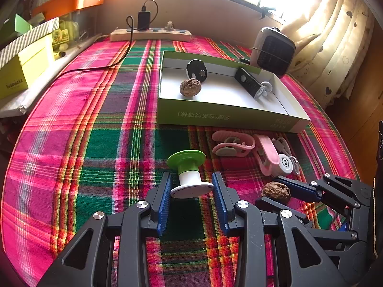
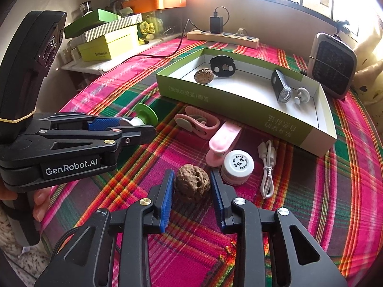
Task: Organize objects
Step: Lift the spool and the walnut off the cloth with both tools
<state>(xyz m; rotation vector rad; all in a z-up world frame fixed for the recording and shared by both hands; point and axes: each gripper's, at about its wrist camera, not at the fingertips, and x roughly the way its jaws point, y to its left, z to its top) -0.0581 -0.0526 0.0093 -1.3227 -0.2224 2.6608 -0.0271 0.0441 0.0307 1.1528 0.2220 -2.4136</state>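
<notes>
Left wrist view: left gripper [image 1: 191, 189] spread around green-white spool [image 1: 190, 172] on plaid cloth [image 1: 95, 143]; right gripper [image 2: 191, 184] spread around walnut [image 2: 192, 185], not yet pinching. Judged step: paired grasp. Next: squeeze, lift, carry into green box [image 2: 239, 112]

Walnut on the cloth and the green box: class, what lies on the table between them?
In the right wrist view, a pink clip and white jar lie between walnut and box.

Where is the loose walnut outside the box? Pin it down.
In the right wrist view, the walnut lies on the plaid cloth between the open right gripper fingers, beside the white jar.
</notes>
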